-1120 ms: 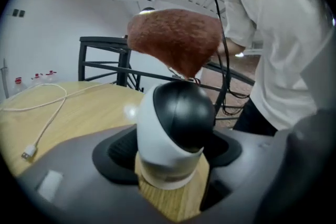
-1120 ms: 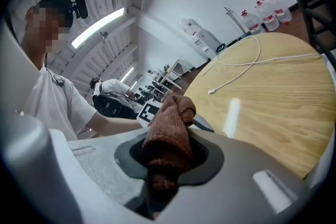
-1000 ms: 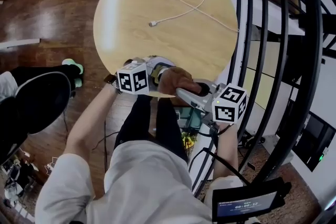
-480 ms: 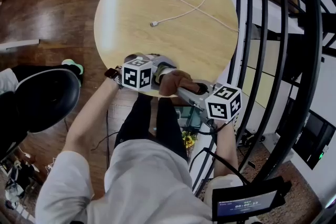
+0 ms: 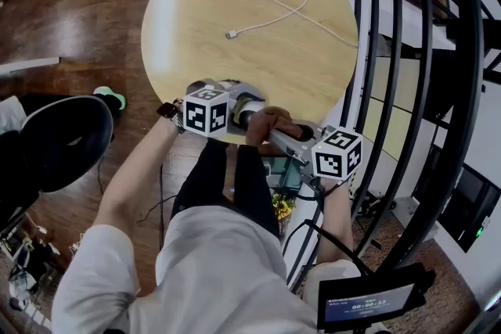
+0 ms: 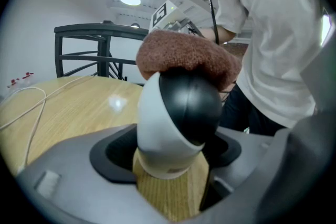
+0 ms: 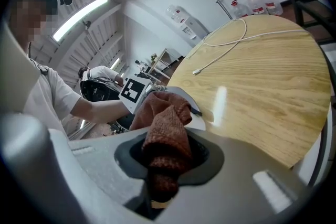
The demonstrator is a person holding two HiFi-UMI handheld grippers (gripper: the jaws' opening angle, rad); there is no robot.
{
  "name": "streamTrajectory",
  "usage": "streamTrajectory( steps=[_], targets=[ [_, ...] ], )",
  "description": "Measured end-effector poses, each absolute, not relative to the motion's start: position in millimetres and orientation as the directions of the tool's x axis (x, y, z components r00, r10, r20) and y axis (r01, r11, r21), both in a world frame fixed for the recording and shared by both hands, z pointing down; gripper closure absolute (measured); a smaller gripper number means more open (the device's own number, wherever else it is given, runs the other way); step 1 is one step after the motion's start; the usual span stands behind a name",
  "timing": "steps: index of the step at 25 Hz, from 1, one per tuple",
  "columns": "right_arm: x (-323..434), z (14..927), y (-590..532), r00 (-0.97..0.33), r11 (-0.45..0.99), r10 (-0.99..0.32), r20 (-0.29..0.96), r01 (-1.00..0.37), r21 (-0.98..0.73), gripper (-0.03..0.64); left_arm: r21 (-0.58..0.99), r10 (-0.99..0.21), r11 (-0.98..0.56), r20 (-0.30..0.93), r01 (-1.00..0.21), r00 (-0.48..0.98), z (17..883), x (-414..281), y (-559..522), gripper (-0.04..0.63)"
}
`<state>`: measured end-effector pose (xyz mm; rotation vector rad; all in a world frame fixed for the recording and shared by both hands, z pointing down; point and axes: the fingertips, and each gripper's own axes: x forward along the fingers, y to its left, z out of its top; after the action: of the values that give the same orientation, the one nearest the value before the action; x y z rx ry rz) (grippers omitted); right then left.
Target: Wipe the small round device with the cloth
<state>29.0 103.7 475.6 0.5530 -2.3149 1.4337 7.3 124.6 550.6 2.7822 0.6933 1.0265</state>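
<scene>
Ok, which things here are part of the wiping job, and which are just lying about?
Job: small round device, brown cloth draped on its top.
Lying about: white cable on the table, black chair, water bottles.

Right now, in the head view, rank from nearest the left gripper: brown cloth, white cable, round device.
1. Round device, between the left gripper's jaws.
2. Brown cloth, draped over its top.
3. White cable, farther out on the table.

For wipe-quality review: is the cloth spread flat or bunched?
Bunched: the cloth is wadded between the right gripper's jaws, its end over the device's top.
</scene>
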Motion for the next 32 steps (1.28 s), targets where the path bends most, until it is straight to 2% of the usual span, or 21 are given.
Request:
streamTrajectory(
  steps=[6,15,25,29,32],
  targets=[
    [38,487,106,-0.826,0.379,-0.166,0.538,-0.557,-0.739,0.529,0.241,0.447,-0.892,0.593,0.382,0.669,550,6,126,0.249],
    [40,529,105,-0.783,0.334,-0.136,0.606,-0.613,-0.716,0.529,0.24,0.441,-0.895,0.594,0.375,0.673,550,7,125,0.249],
    [41,562,101,-0.651,0.403,-0.122,0.749,-0.722,-0.562,0.529,0.241,0.433,-0.9,0.599,0.364,0.673,551,7,126,0.247],
    [42,565,97,-0.584,0.455,-0.157,0.796,-0.758,-0.467,0.529,0.127,0.276,-0.959,0.618,0.252,0.736,553,-1,117,0.228],
    [50,561,93,-0.53,0.453,-0.216,0.82,-0.798,-0.397,0.529,0.121,0.11,-0.992,0.619,0.044,0.778,548,-11,115,0.23]
  ],
)
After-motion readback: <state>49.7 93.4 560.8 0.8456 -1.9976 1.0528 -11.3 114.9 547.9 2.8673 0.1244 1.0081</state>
